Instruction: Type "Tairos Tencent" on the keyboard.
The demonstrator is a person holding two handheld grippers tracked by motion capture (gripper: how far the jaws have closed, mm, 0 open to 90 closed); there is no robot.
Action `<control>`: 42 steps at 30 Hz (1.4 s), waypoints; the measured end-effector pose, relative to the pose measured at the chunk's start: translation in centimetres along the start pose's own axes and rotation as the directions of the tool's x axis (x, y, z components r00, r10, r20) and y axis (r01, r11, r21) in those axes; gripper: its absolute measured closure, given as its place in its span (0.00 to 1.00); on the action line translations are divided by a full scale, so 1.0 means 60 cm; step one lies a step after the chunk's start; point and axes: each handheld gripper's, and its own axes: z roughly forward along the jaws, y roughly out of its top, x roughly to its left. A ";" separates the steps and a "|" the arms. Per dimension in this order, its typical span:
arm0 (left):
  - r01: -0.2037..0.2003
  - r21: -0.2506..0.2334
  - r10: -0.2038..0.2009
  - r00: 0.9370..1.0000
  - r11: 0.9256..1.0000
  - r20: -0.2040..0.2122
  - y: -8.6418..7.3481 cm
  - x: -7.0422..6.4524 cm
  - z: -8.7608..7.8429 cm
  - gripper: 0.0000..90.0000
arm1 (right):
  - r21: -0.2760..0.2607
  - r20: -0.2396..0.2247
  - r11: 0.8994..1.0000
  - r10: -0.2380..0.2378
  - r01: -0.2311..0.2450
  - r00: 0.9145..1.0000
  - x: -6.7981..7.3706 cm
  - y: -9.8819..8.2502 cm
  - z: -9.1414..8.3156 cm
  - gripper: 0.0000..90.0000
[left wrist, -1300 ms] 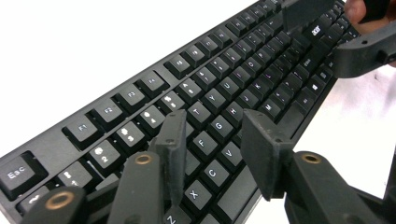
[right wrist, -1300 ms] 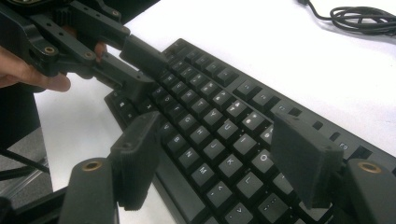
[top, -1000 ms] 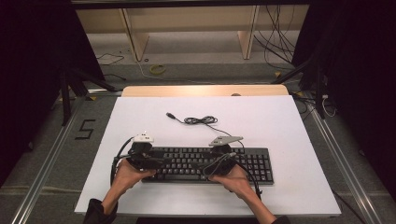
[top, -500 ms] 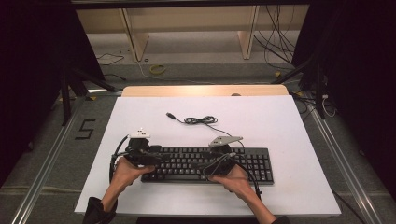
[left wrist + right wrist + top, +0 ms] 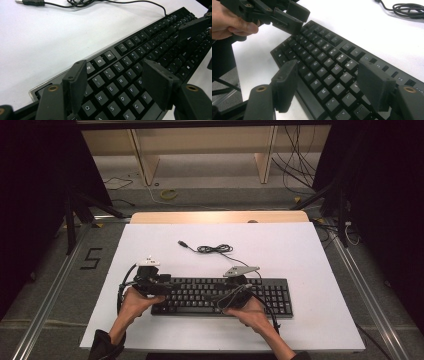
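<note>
A black keyboard [image 5: 220,296] lies near the front edge of the white tabletop [image 5: 300,250]. Its cable [image 5: 212,249] is coiled behind it and ends in a USB plug [image 5: 184,243]. My left gripper [image 5: 162,287] hovers over the keyboard's left end. In the left gripper view its jaws [image 5: 116,75] stand wide above the letter keys [image 5: 122,82]; they have just been opening further, with nothing held between them. My right gripper [image 5: 235,297] is over the keyboard's middle. Its jaws [image 5: 328,72] are open above the keys [image 5: 324,50], and beyond them is the left gripper [image 5: 294,17].
The tabletop has free room behind and to the right of the keyboard. A wooden strip [image 5: 220,216] edges its far side. Beyond the table are a "5" mark [image 5: 91,258] on the floor, dark stands at both sides, and loose cables [image 5: 295,165].
The left gripper has shifted slightly over the keyboard's left end. The right hand and the keyboard have not moved.
</note>
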 end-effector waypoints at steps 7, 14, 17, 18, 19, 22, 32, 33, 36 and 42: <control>0.007 0.030 -0.006 1.000 1.000 -0.005 0.002 0.005 0.003 0.53 | 0.003 -0.004 1.000 -0.002 0.002 1.000 0.002 0.000 0.001 0.38; -0.013 0.057 0.013 1.000 0.998 -0.005 0.007 0.002 0.009 0.71 | 0.004 -0.006 1.000 -0.004 0.004 1.000 0.003 0.000 0.002 0.38; -0.021 0.074 0.022 1.000 0.997 -0.005 0.008 0.001 0.012 0.78 | 0.003 -0.006 1.000 -0.005 0.005 1.000 0.003 0.000 0.002 0.38; -0.022 0.077 0.023 1.000 0.997 -0.003 0.008 0.001 0.013 0.81 | 0.003 -0.006 1.000 -0.006 0.006 1.000 0.003 0.000 0.002 0.38; -0.025 0.080 0.025 1.000 0.996 -0.003 0.008 0.000 0.014 0.83 | 0.005 -0.007 1.000 -0.005 0.005 1.000 0.003 0.000 0.002 0.38; -0.036 0.095 0.036 0.999 0.995 0.000 0.008 0.000 0.018 0.87 | 0.005 -0.007 1.000 -0.004 0.004 1.000 0.003 0.000 0.001 0.38; -0.070 0.144 0.070 0.998 0.987 0.005 0.006 -0.006 0.029 0.96 | 0.006 -0.008 1.000 -0.005 0.005 1.000 0.004 -0.001 0.002 0.38; -0.075 0.150 0.075 0.997 0.986 0.007 0.006 -0.006 0.029 0.96 | 0.006 -0.008 1.000 -0.005 0.006 1.000 0.004 -0.001 0.002 0.38; -0.079 0.160 0.079 0.997 0.984 0.007 0.005 -0.007 0.032 0.97 | 0.006 -0.007 1.000 -0.008 0.008 1.000 0.004 -0.001 0.002 0.38; -0.086 0.175 0.086 0.996 0.981 0.007 0.003 -0.010 0.037 0.98 | 0.007 -0.008 1.000 -0.008 0.008 1.000 0.004 -0.001 0.002 0.38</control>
